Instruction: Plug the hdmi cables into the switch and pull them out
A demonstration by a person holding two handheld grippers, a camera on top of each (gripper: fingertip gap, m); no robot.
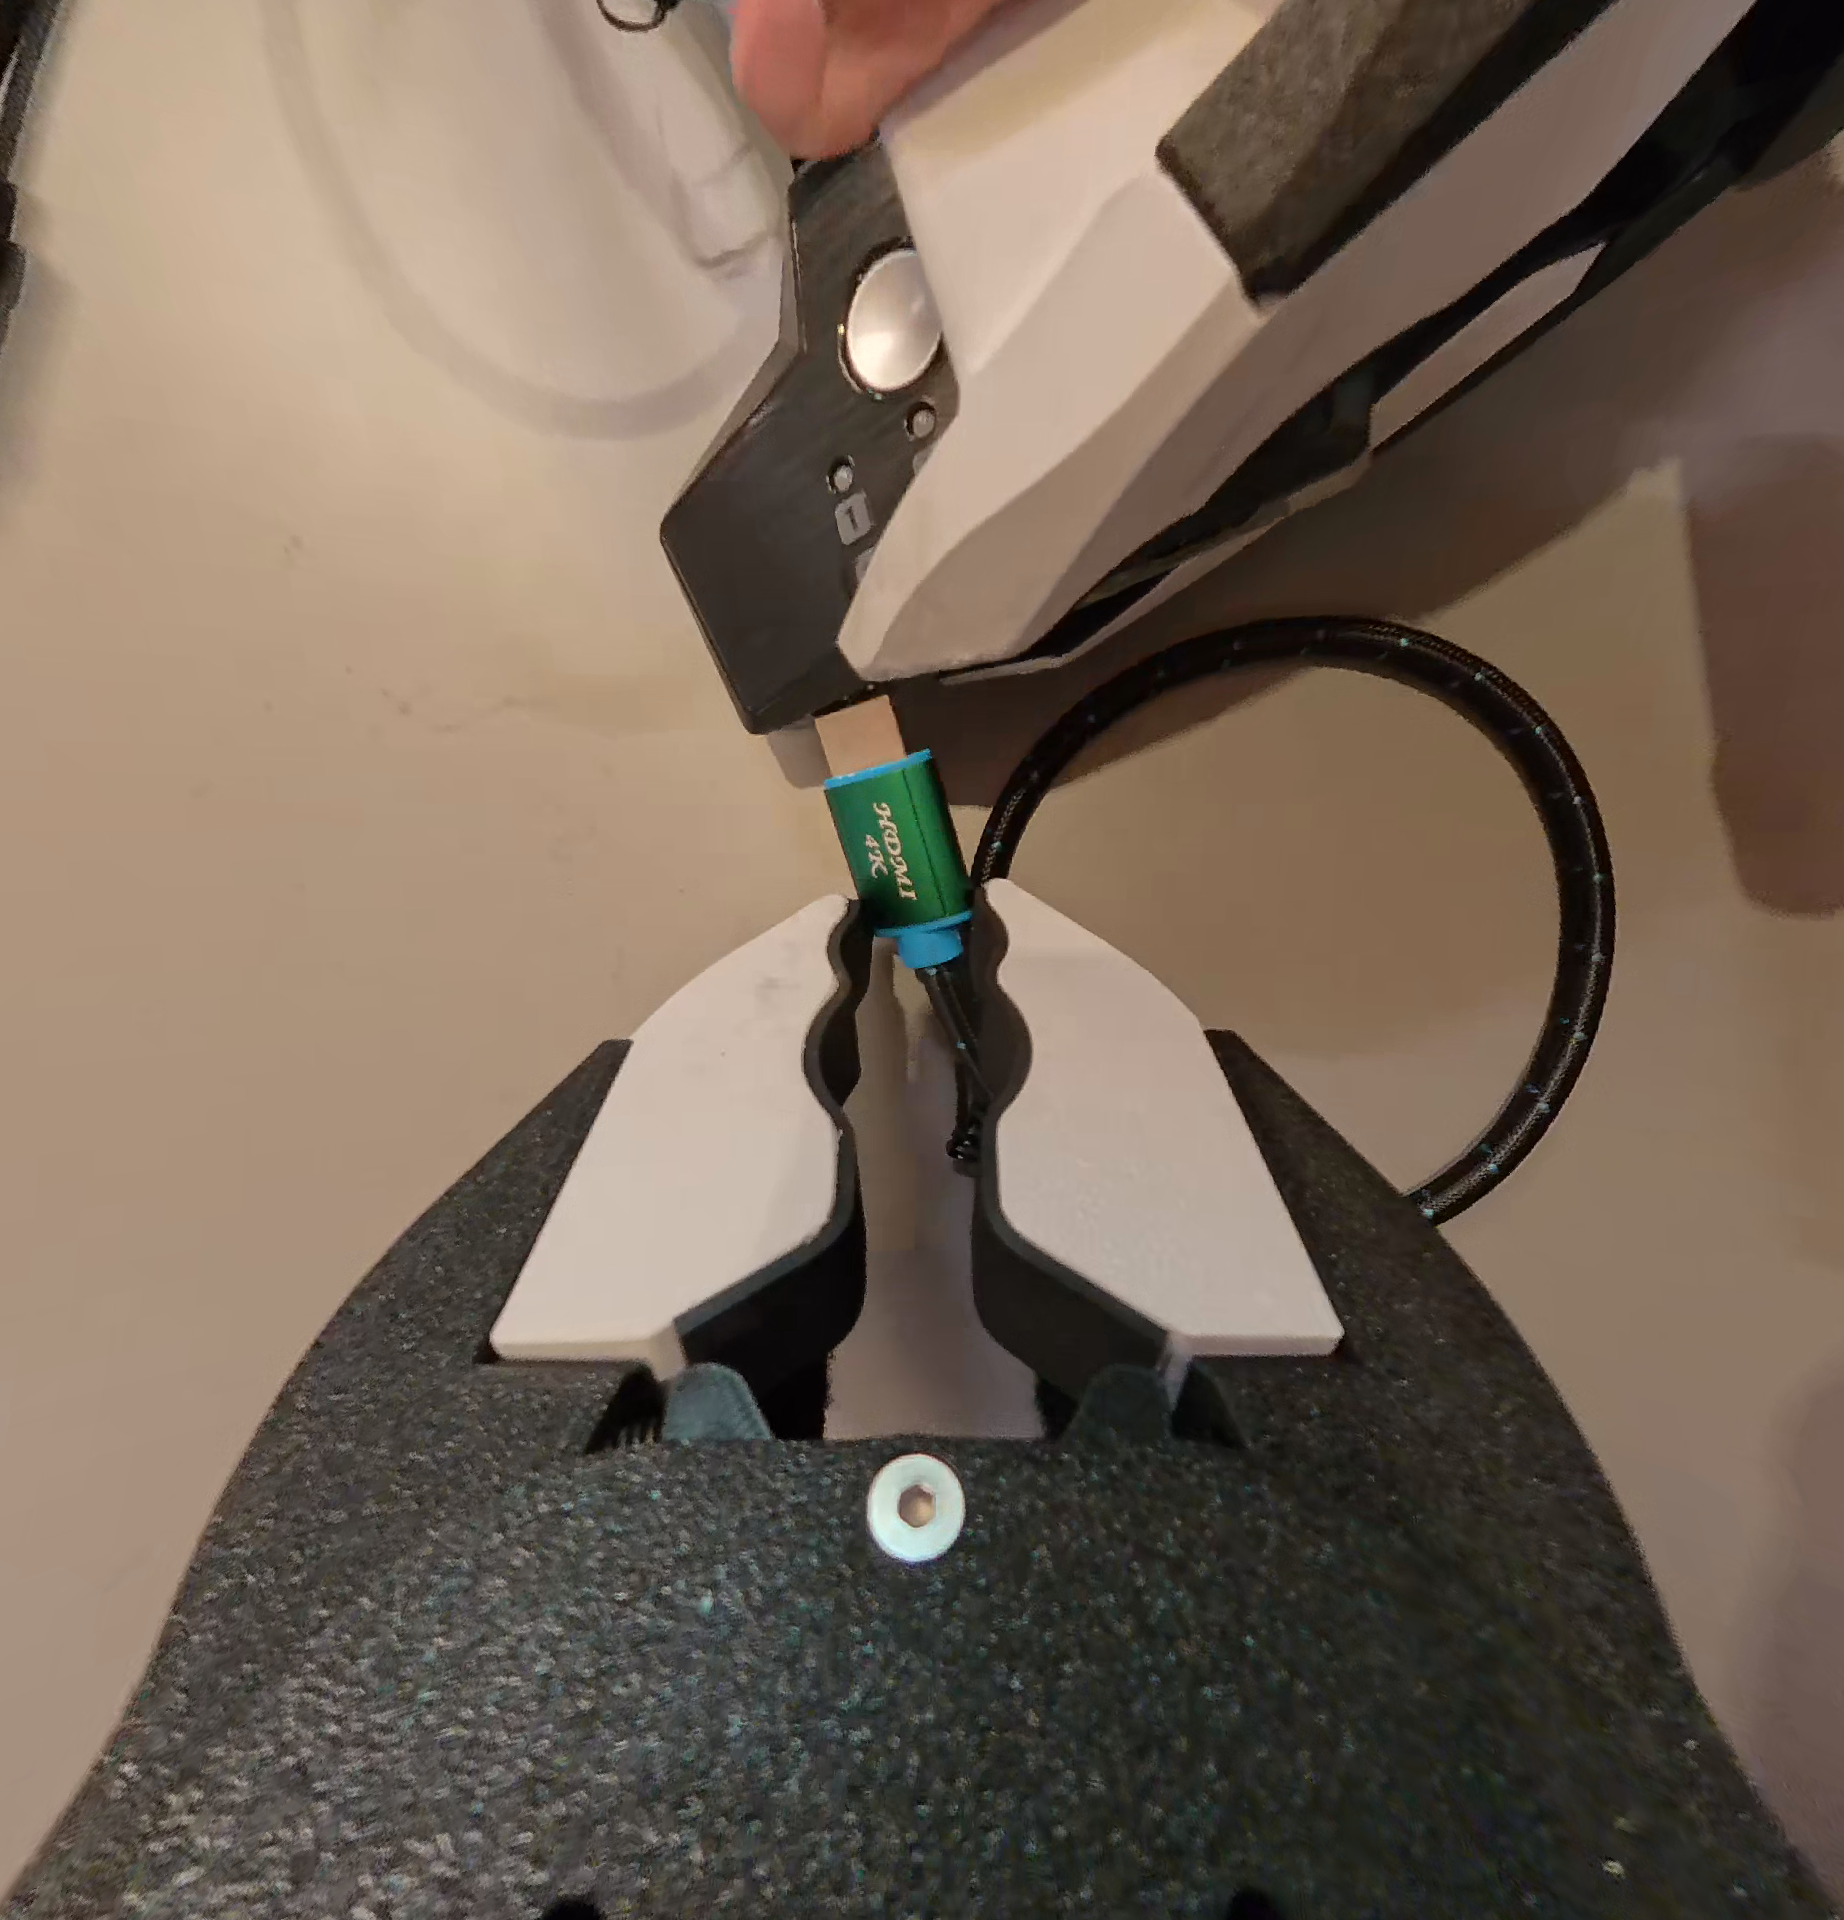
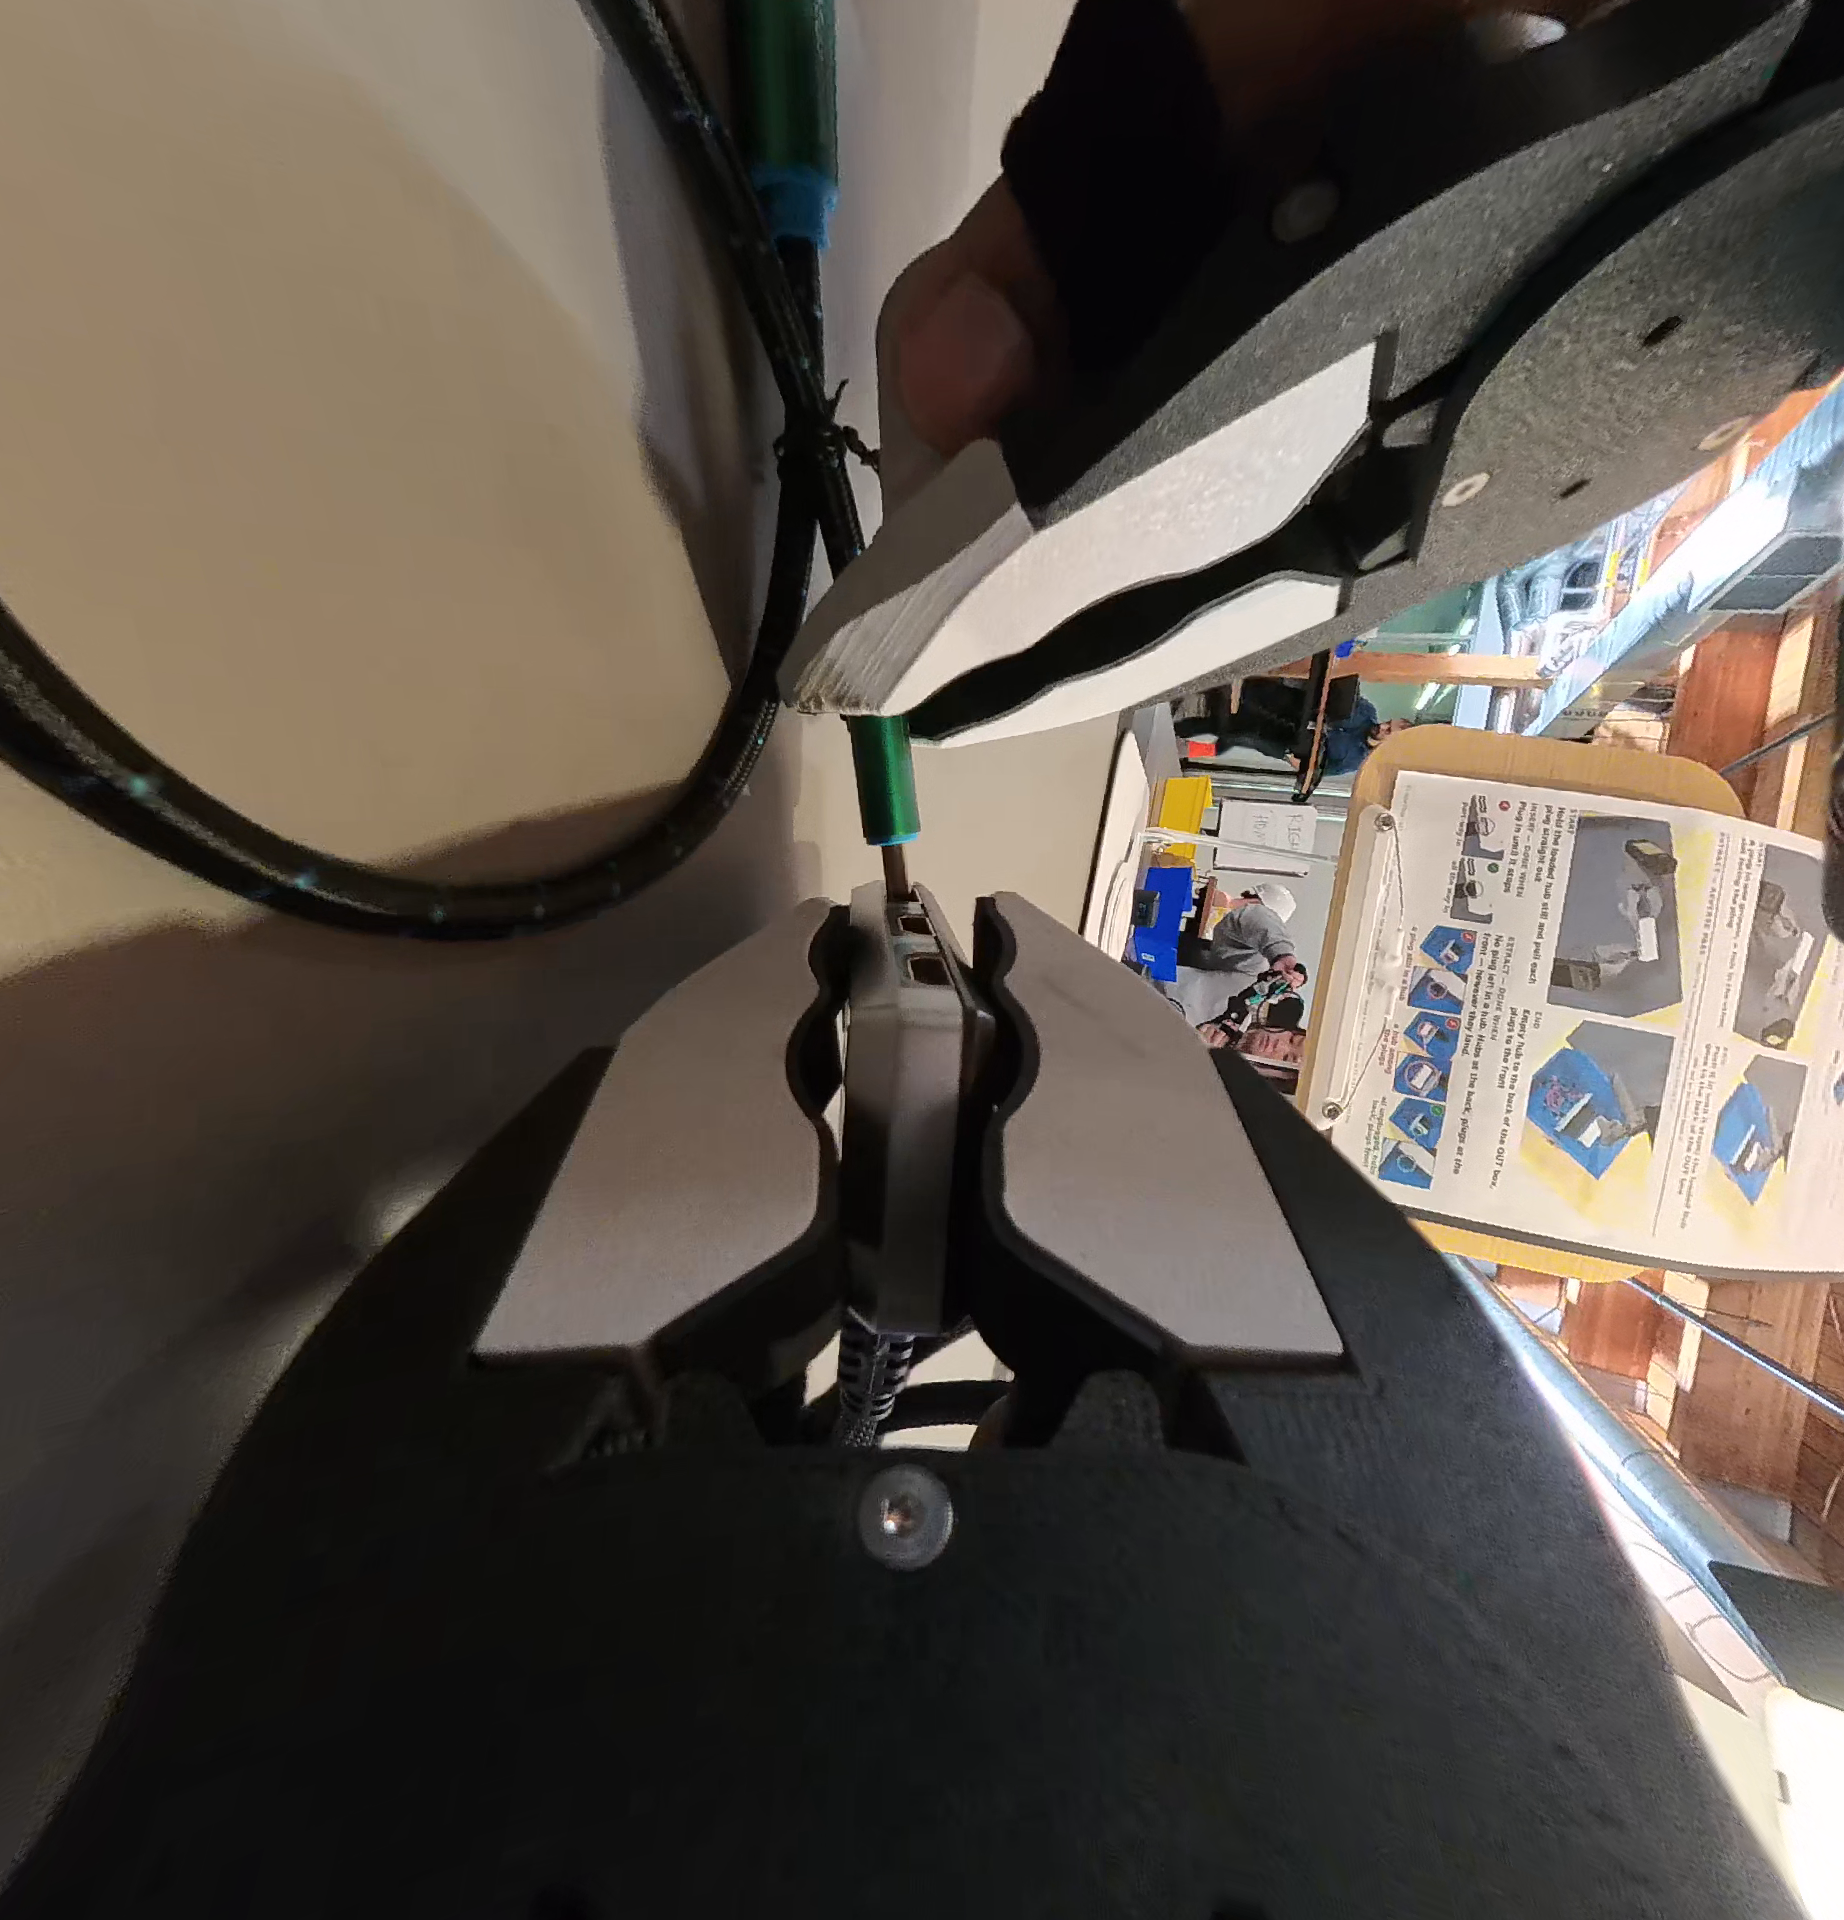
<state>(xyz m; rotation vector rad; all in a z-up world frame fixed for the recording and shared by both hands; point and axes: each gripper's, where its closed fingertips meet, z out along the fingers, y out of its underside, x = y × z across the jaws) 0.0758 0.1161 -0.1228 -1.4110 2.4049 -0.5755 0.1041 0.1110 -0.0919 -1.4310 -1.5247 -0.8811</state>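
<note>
— Tongs first: what had yours got?

— My left tongs [image 1: 916, 914] were clenched on the green plug [image 1: 900, 847], pads pressing its rear end at twelve o'clock. My right tongs [image 2: 913, 925] gripped the dark hub [image 2: 902, 1091] by its flat sides.

— And where did the plug sit?

— Its metal tip [image 1: 864, 740] was entering a port at the hub's end. The braided black cable [image 1: 1500, 831] looped away toward two o'clock over the beige table [image 1: 326, 727]. Farther off, at three o'clock from my right tongs, stood an instruction sheet [image 2: 1624, 1039].

Beige tabletop [image 1: 274, 727]; behind, wooden board [image 2: 1469, 758] bearing printed sheet [image 2: 1624, 1039], workshop shelving [image 2: 1624, 582], blue bins [image 2: 1157, 925].
</note>
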